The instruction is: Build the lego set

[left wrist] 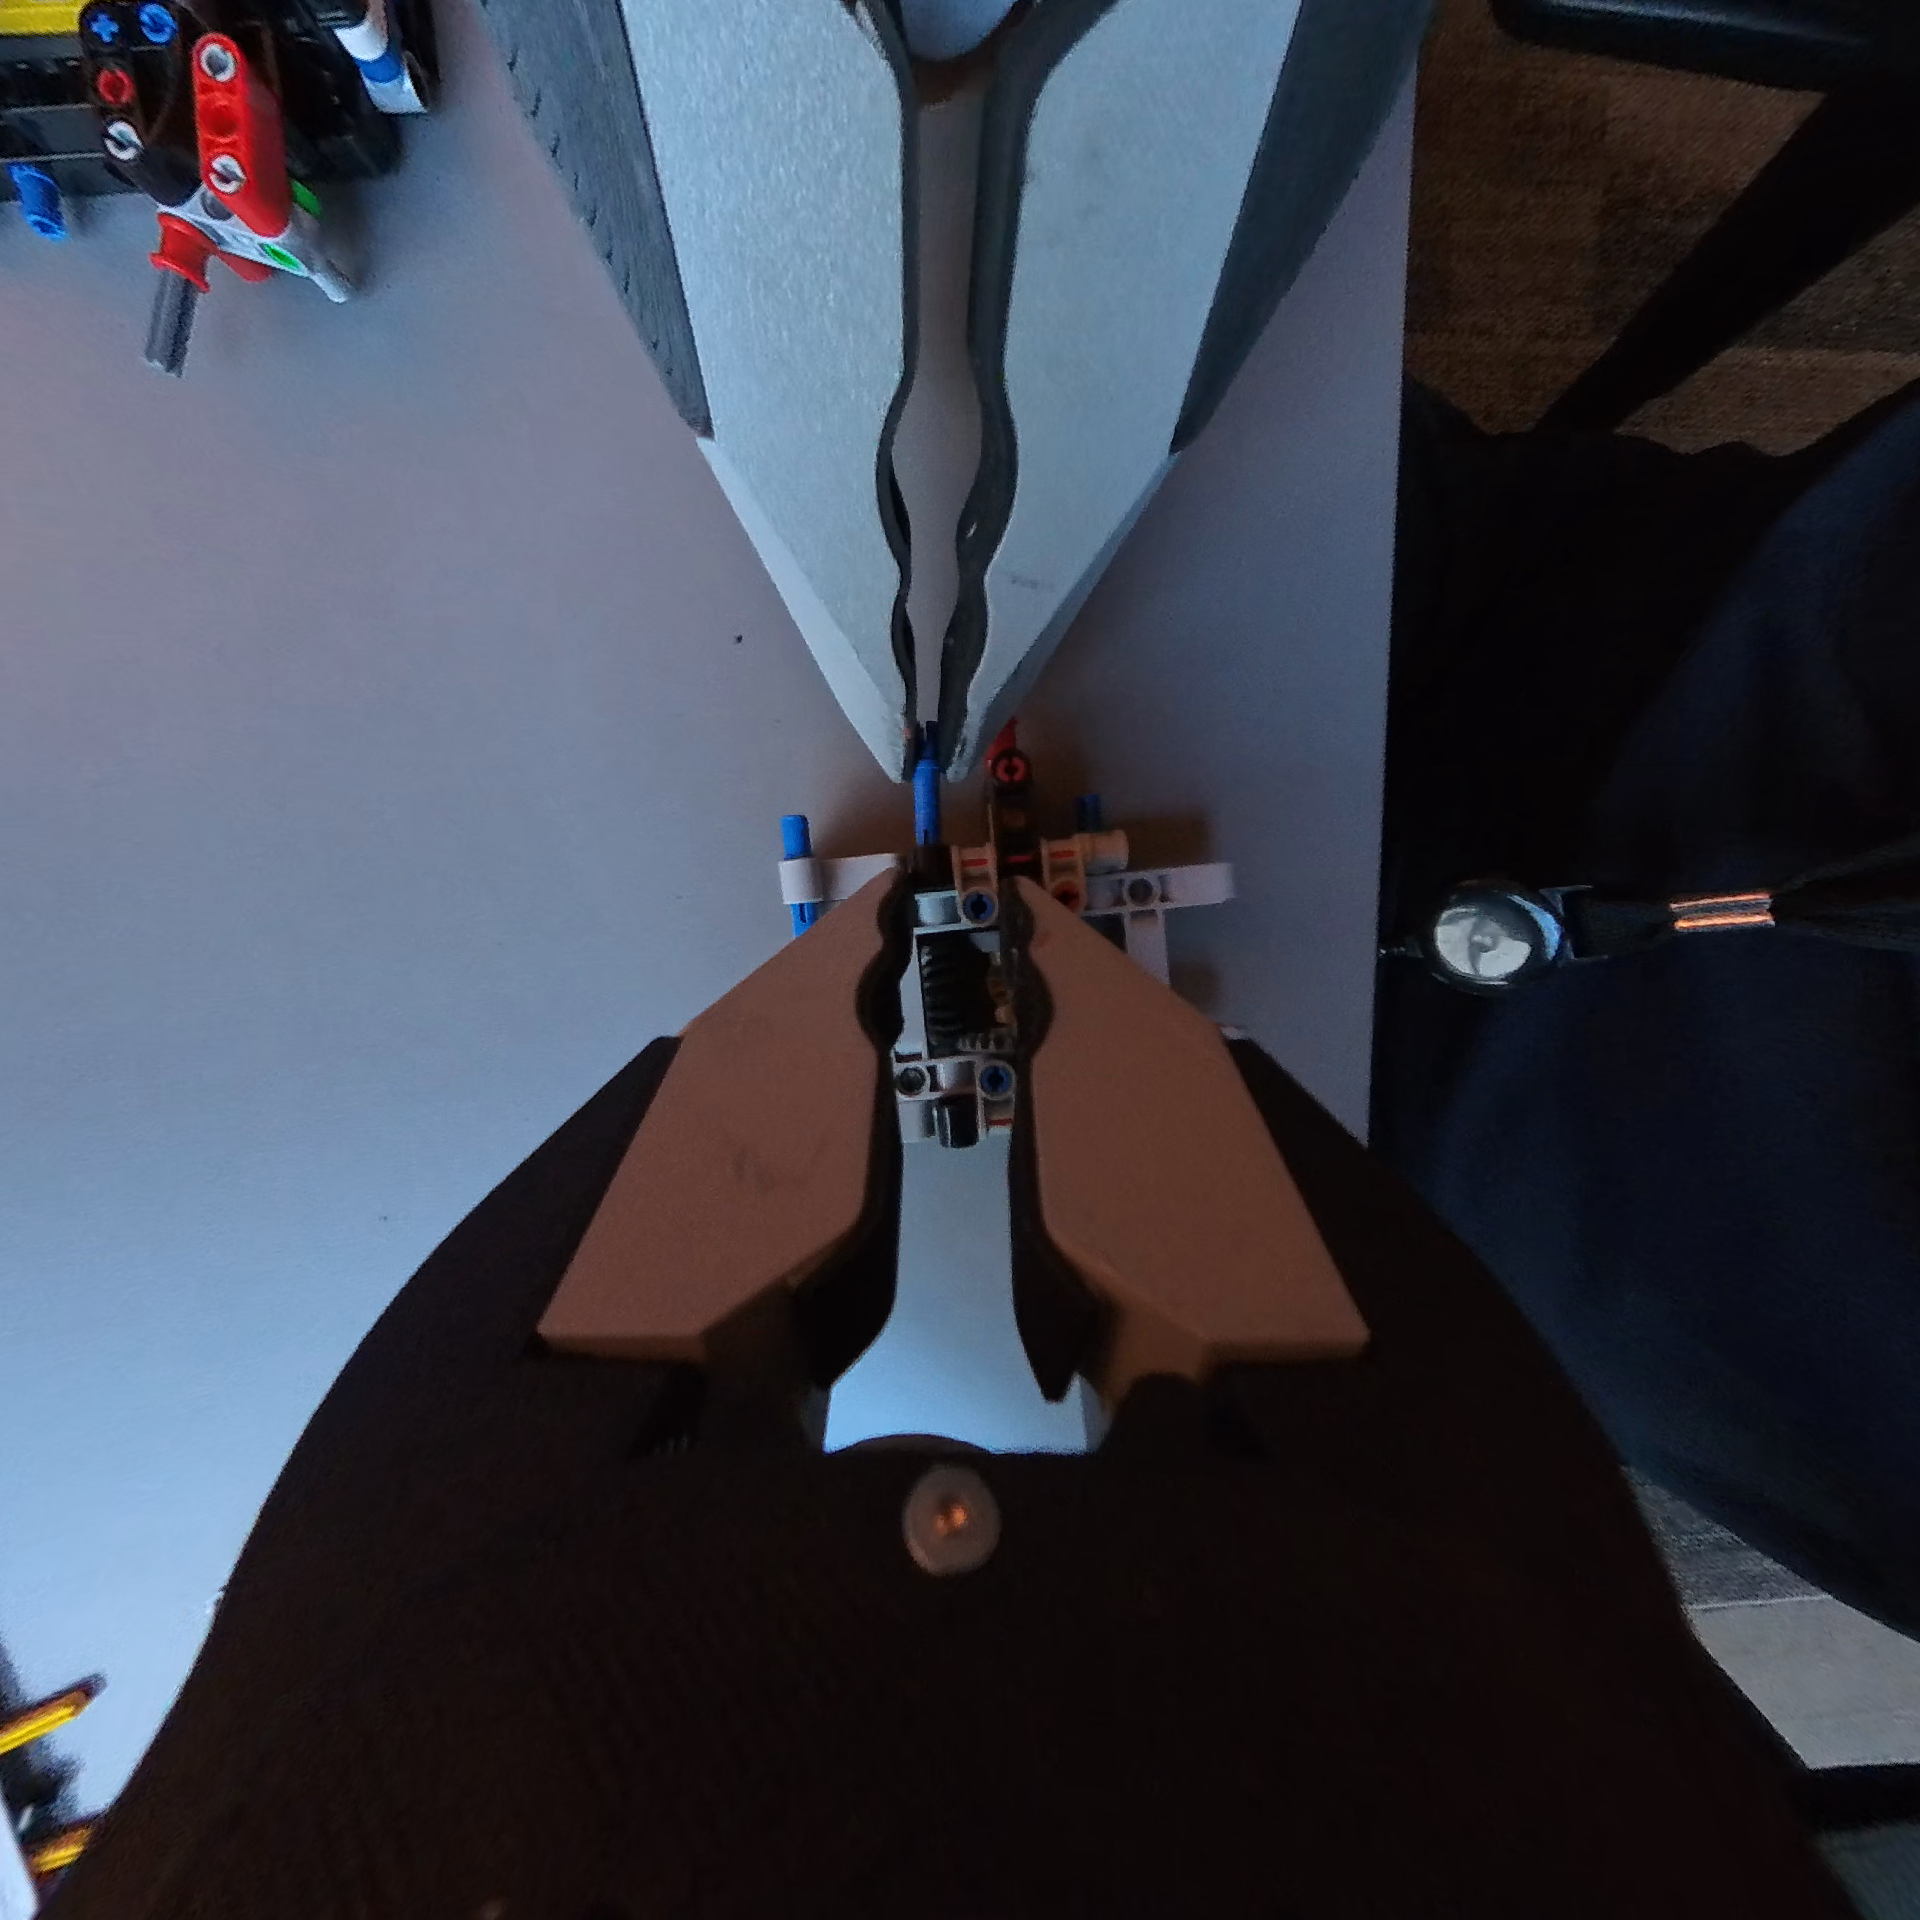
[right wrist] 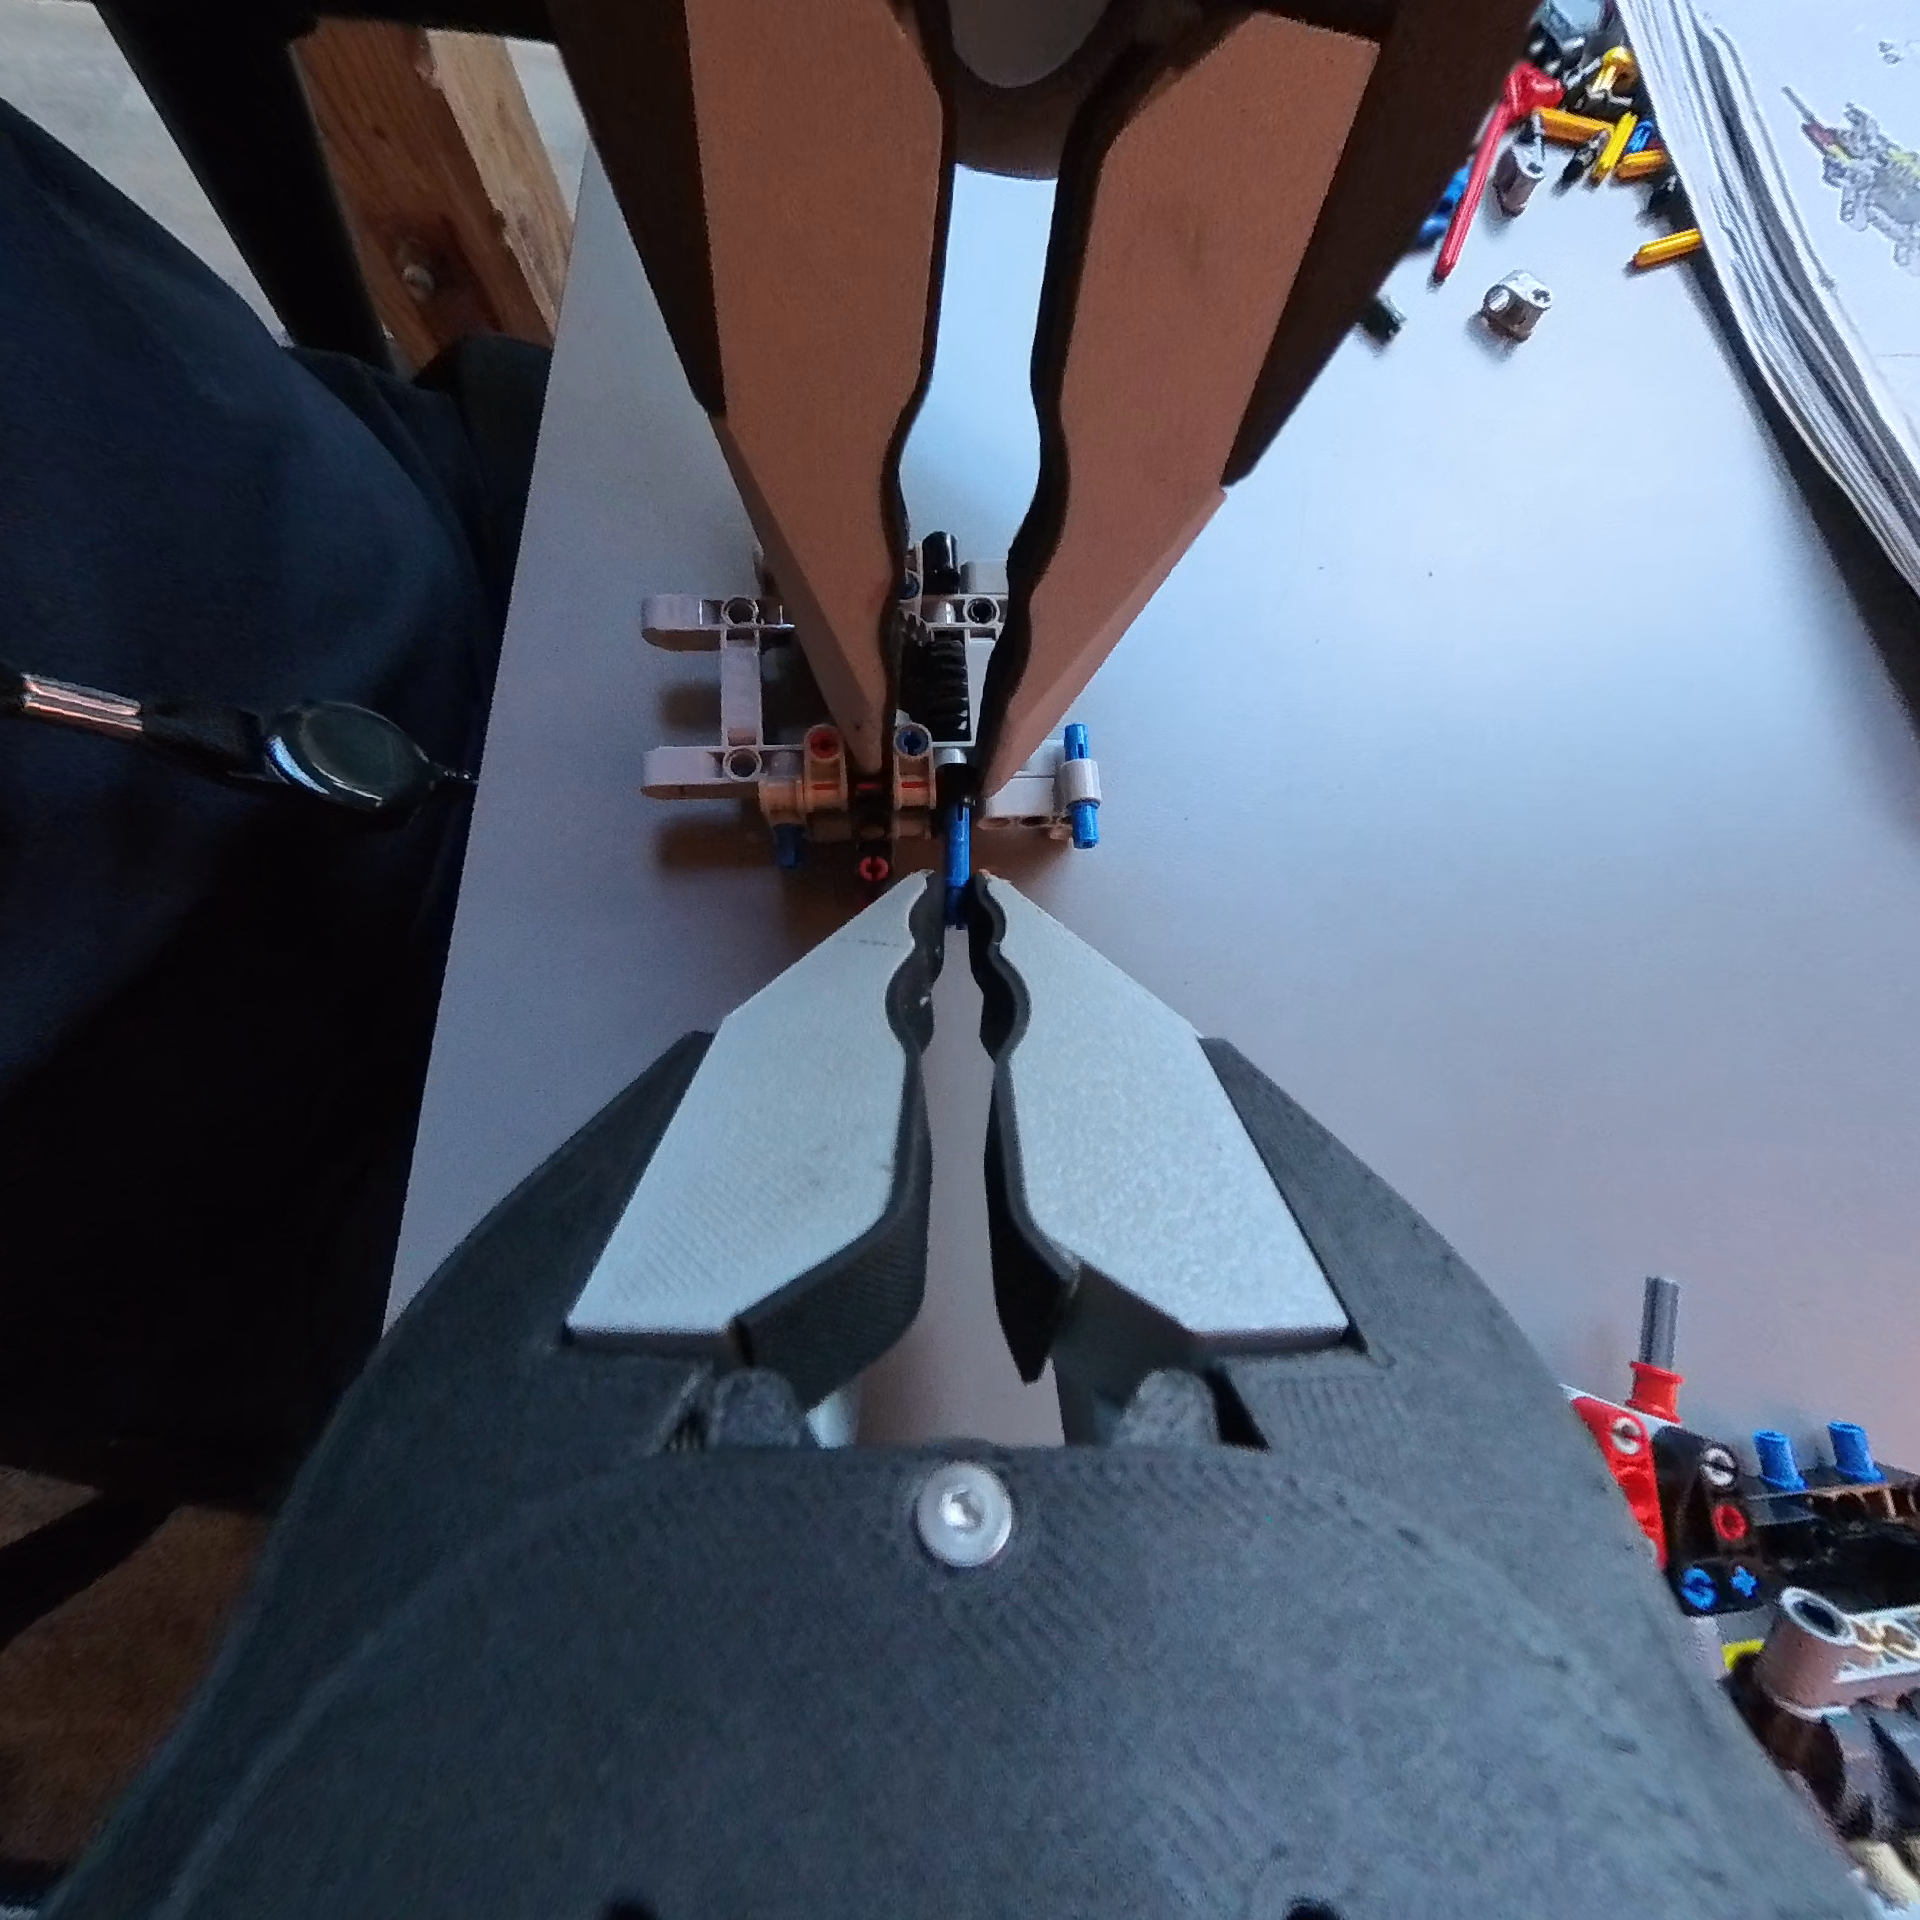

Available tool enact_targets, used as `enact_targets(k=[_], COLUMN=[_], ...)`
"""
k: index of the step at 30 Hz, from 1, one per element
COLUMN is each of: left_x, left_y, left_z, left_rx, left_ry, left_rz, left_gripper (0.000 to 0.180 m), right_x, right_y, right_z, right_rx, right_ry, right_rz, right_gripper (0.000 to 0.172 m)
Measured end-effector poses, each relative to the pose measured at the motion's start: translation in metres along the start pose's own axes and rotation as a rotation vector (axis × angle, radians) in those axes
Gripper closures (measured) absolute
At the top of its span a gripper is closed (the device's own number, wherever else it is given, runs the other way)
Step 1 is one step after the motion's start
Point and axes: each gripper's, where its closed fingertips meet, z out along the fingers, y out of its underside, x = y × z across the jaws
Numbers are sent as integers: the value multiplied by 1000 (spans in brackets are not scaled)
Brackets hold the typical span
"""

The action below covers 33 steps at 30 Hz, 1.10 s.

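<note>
A small grey and black building-brick frame [left wrist: 961,997] with a black spring, tan connectors and blue pins lies on the grey table [left wrist: 364,831]. My left gripper [left wrist: 958,894], with tan fingers, is shut on the frame's middle part. It shows from the far side in the right wrist view [right wrist: 930,748]. My right gripper [right wrist: 951,883], with grey fingers, is shut on a blue pin [right wrist: 957,847] whose far end meets the frame [right wrist: 831,707]. The left wrist view shows that pin [left wrist: 925,790] pinched between the grey fingertips.
A red, black and white brick assembly [left wrist: 223,156] lies at the table's far left, also in the right wrist view [right wrist: 1766,1496]. Loose yellow, red and grey parts [right wrist: 1558,135] and a stack of printed pages [right wrist: 1808,229] lie far right. A person in dark clothing [right wrist: 156,623] sits at the table edge. My left and right fingertips are right by each other.
</note>
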Motion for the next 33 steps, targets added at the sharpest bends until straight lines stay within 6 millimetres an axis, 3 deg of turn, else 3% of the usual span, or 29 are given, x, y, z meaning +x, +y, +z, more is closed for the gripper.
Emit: enact_targets(k=[6,19,23,27,33], left_x=[-3,-3,-3,-4,-4], left_y=[1,3,3,4,4], left_z=[-1,-2,-2,-2,-2], left_rx=[-8,-1,-4,-30,-39], left_ry=[-8,37,34,16,-6], left_rz=[-14,-42,-42,-30,-17], left_gripper=[167,167,167,167,167], right_x=[3,5,3,3,3], right_y=[-1,-4,-4,-5,-9], right_z=[1,3,3,2,1], right_rx=[-6,-55,-10,-69,-98], right_ry=[16,171,-19,-181,-429], right_rz=[4,-245,-42,56,345], right_gripper=[171,171,171,171,171])
